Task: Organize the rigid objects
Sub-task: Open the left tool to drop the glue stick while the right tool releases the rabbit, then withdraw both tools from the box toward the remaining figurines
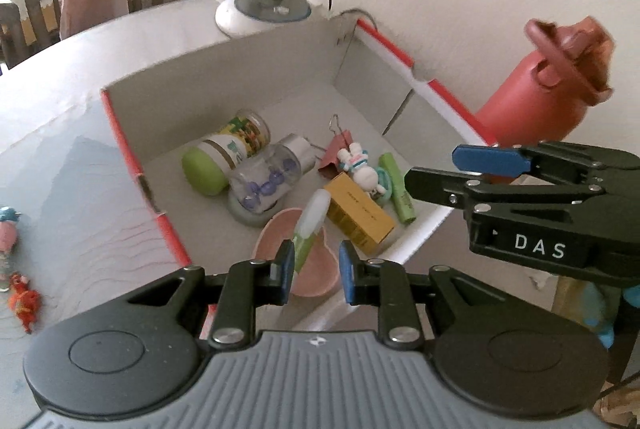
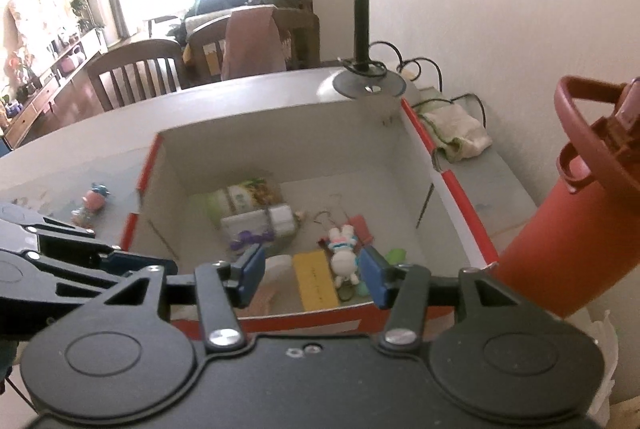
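Since both claws hang over the near edge of the box (image 1: pixel 120 137), what is left outside it decides the next reach. The left claw (image 1: pixel 314 269) is seen with its jaws drawn nearly together and nothing between them; the toothbrush (image 1: pixel 314 219) that shows in the gap lies beyond, down in the box. The right claw (image 2: pixel 316 269) is held open and empty, the rabbit (image 2: pixel 343 253) seen between its pads resting on the box floor.

Two small toys are left on the table (image 1: pixel 80 89): a pink one (image 1: pixel 8 233) and a red one (image 1: pixel 24 299), close together and well to the left of the box's left wall. They lie on the left claw's side, lower and further left than its tips, with the whole box between them and the right claw. The left hand is therefore judged the nearer, and a swing leftward and down, with the jaws opened first, would be needed. Neither toy's long axis can be made out with confidence at the frame's edge.

A bottle (image 2: pixel 568 221) stands just outside the right wall, beside the right claw.
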A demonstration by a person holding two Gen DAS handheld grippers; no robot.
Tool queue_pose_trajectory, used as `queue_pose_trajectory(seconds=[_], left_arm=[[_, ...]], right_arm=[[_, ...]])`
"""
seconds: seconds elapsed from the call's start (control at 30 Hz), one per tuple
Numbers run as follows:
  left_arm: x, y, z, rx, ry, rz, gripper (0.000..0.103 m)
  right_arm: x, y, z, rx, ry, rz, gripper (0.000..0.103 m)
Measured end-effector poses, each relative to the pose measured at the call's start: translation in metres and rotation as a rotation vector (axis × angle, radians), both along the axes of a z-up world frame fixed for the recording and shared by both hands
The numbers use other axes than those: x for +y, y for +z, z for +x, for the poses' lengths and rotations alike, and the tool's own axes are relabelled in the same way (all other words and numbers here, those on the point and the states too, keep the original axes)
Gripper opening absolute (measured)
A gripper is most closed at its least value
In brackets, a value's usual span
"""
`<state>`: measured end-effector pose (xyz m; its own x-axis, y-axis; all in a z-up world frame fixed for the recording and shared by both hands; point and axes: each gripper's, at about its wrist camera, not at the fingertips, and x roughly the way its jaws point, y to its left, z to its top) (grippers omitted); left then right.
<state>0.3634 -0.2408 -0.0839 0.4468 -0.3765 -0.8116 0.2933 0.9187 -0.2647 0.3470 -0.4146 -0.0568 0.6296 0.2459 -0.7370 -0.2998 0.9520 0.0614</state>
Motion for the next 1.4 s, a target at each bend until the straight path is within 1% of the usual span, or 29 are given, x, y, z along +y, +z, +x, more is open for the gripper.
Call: queue_pose_trajectory(seconds=[0.07, 0.17, 0.27, 0.37, 0.5, 0.57, 0.73, 0.83, 1.13, 1.2, 1.23, 1.27, 1.3, 1.33, 1.4], left_arm=[[0.006, 0.007, -0.01, -0.026, 0.003, 0.002, 0.023], [0.019, 0.018, -0.025, -0.056, 0.013, -0.009, 0.023], [0.032, 0.027, -0.039, -0.082, 0.018, -0.017, 0.023], [0.045, 0.037, -0.055, -0.111, 0.032, -0.007, 0.023], [0.066, 0.048, -0.075, -0.14, 0.053, -0.011, 0.023], [0.079, 0.052, -0.086, -0.149, 0.066, -0.014, 0.023], [0.111, 0.057, -0.112, -0.16, 0.093, -0.029, 0.023], [0.131, 0.058, -0.128, -0.168, 0.114, -0.037, 0.023], [0.187, 0.057, -0.161, -0.175, 0.192, -0.037, 0.023], [0.199, 0.056, -0.167, -0.176, 0.212, -0.036, 0.031], [0.205, 0.056, -0.169, -0.179, 0.221, -0.035, 0.044], [0.211, 0.056, -0.172, -0.184, 0.23, -0.036, 0.061], [0.217, 0.056, -0.175, -0.195, 0.239, -0.039, 0.066], [0.222, 0.056, -0.177, -0.205, 0.248, -0.037, 0.068], [0.229, 0.056, -0.176, -0.204, 0.256, -0.027, 0.068]], right_arm=[[0.006, 0.006, -0.009, -0.009, 0.003, 0.004, 0.055], [0.016, 0.013, -0.023, -0.027, 0.007, 0.014, 0.064], [0.026, 0.02, -0.036, -0.041, 0.02, 0.022, 0.064], [0.037, 0.025, -0.05, -0.05, 0.027, 0.039, 0.065], [0.052, 0.032, -0.07, -0.061, 0.041, 0.068, 0.071], [0.06, 0.033, -0.079, -0.061, 0.051, 0.08, 0.071], [0.085, 0.033, -0.099, -0.061, 0.1, 0.1, 0.074], [0.101, 0.033, -0.11, -0.059, 0.141, 0.13, 0.075], [0.149, 0.033, -0.134, -0.076, 0.23, 0.129, 0.079], [0.16, 0.031, -0.139, -0.071, 0.251, 0.128, 0.081], [0.164, 0.03, -0.142, -0.072, 0.26, 0.121, 0.081], [0.169, 0.028, -0.144, -0.072, 0.265, 0.114, 0.081], [0.174, 0.027, -0.145, -0.072, 0.272, 0.108, 0.081], [0.178, 0.025, -0.145, -0.071, 0.278, 0.105, 0.081], [0.186, 0.022, -0.147, -0.073, 0.287, 0.101, 0.081]])
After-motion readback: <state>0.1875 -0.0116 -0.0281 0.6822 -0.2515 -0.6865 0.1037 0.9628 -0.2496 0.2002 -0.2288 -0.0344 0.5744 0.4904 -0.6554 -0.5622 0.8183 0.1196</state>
